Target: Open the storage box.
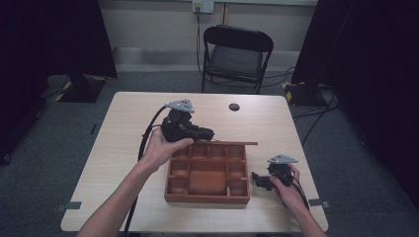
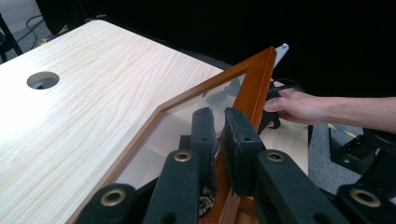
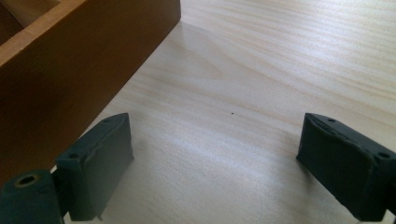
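Left tool (image 2: pixel 218 126): gripping the orange wooden frame of the glazed lid (image 2: pixel 254 79), jaws clenched on one rail; lid is standing lifted over the far edge of the box, nearly level in the high view.
Lid risk: the pinch is sitting on a narrow rail near one corner, so the lid is likely twisting in the jaws; a slip would be dropping the pane onto the dividers or the table (image 1: pixel 128 123).
Box (image 1: pixel 207 197): lying open on the table, its compartments looking empty; pulling hard on the lid could be dragging or tipping the box if a hinge is joining them, which I cannot tell.
Right tool (image 3: pixel 215 168): released, jaws standing wide over bare table just beside the box's side wall; it is not bracing the box, so nothing is steadying it.
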